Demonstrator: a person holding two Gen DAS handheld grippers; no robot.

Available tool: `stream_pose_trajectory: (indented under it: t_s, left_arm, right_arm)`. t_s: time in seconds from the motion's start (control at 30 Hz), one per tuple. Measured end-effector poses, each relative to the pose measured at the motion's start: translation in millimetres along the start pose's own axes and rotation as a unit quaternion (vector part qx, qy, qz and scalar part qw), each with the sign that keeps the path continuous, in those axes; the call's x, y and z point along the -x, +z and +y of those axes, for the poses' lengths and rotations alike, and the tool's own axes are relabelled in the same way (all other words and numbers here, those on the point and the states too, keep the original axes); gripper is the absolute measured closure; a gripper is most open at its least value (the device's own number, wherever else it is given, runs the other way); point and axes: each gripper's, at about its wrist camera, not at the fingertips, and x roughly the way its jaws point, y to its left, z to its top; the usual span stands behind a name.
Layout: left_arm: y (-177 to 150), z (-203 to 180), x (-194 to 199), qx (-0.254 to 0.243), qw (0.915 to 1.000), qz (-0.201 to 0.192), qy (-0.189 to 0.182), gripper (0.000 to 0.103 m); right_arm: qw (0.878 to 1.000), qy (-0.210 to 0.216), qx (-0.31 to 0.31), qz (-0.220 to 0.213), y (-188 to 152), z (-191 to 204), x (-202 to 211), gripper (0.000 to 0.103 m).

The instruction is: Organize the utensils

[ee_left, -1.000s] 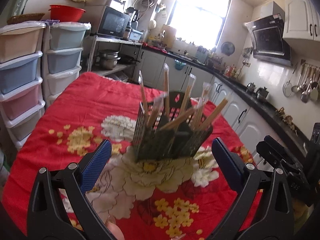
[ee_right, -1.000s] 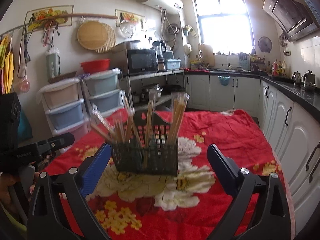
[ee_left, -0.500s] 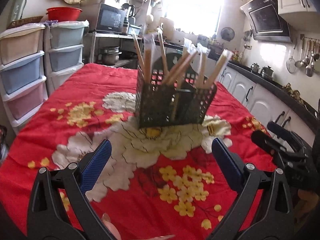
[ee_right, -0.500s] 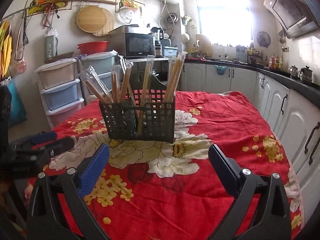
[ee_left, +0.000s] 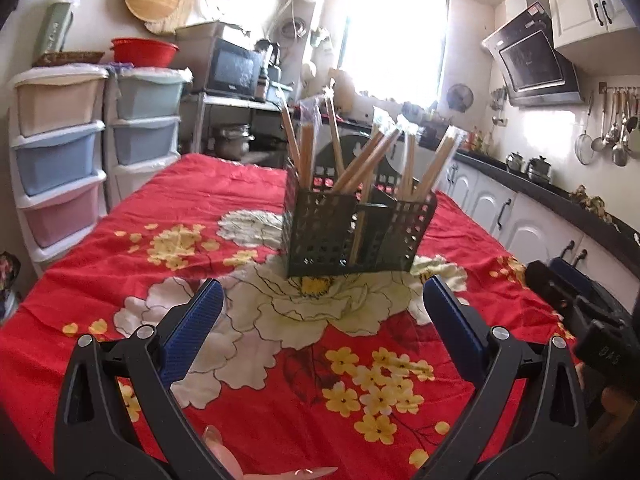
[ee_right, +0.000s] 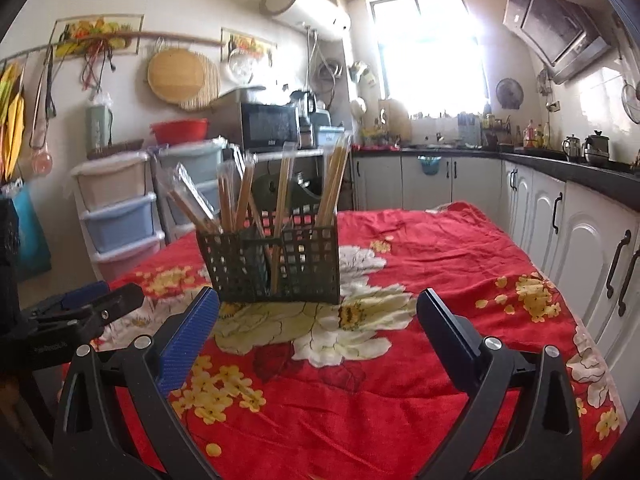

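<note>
Wrapped chopsticks (ee_left: pixel 362 160) already stand in the caddy (ee_left: pixel 352 232) at 12 o'clock; left gripper (ee_left: pixel 324 320) and right gripper (ee_right: pixel 318 316) hang spread, empty: sorting done, or re-sorting ahead.

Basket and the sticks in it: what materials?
Basket: likely moulded plastic, matte dark, with a uniform square-hole grid and thick divider walls. Chopsticks: look like pale bamboo or wood, in clear, glossy plastic sleeves. Too blurred to tell bamboo from wood.

A basket (ee_left: pixel 356 236) stands on the tablecloth (ee_left: pixel 200 200) near the middle of the table, with chopsticks (ee_left: pixel 360 164) standing in it. Drawer towers (ee_left: pixel 60 152) stand left of the table, a microwave (ee_left: pixel 236 68) behind them, cabinets (ee_right: pixel 580 248) along the right.
</note>
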Motion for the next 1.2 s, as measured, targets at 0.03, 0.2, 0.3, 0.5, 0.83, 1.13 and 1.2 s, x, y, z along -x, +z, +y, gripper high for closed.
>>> stream_pose_trajectory:
  t_s: [0.03,0.2,0.3,0.5,0.83,1.13,1.2]
  left_arm:
    - [0,-1,0,-0.001,1.0000,-0.002,0.003,0.011]
    - [-2,1,4,-0.002,0.9996,-0.026,0.006,0.011]
    - [-2,2,6,-0.002,0.9993,-0.036,0.006,0.011]
    - [-3,1,11,-0.006,0.9987,-0.050,0.008,0.011]
    - [-3,3,11,-0.002,0.9986,-0.052,0.008,0.011]
    - [-3,3,11,-0.002,0.9986,-0.052,0.009,0.011]
    - [-3,3,11,-0.002,0.9986,-0.052,0.009,0.011]
  right_arm:
    - [1.000,-0.002,-0.001,-0.005,0,0,2,0.007]
    - [0.999,-0.005,0.001,-0.041,-3,1,13,0.007]
    - [0.998,-0.011,0.007,-0.059,-5,4,20,0.007]
    - [0.997,-0.017,0.008,-0.069,-6,5,24,0.006]
    - [0.997,-0.021,-0.002,-0.068,-8,3,24,0.006]
    - [0.997,-0.021,-0.003,-0.068,-8,3,23,0.006]
    - [0.997,-0.021,-0.003,-0.068,-8,3,23,0.006]
